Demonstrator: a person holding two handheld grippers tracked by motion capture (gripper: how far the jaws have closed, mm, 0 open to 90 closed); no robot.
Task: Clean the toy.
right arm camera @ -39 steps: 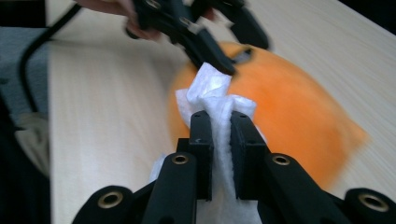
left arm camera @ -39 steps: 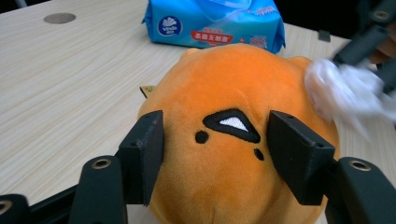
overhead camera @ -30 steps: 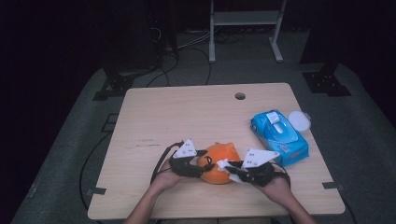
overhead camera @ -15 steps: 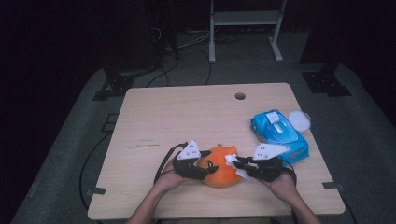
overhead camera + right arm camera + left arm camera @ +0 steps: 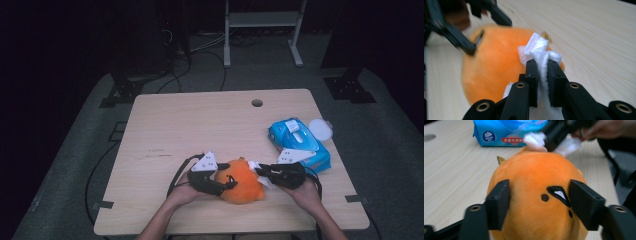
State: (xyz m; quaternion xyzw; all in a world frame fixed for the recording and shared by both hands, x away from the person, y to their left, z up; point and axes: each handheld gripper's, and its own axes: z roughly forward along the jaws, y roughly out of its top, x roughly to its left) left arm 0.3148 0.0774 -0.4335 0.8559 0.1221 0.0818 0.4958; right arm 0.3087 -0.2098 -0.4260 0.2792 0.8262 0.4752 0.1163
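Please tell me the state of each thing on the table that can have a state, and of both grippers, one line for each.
Orange plush toy: lying on the table, between the left gripper's jaws.
White wipe: crumpled, pinched in the right gripper, against the toy.
Blue wipes pack: lying flat; lid state unclear.
Left gripper: jaws just opening around the toy.
Right gripper: shut on the wipe.

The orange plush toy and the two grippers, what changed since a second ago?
The right gripper, shut on a white wipe, slid right along the orange plush toy. The left gripper straddles the toy; its jaws have just been opening. The blue wipes pack and its white lid stayed put.
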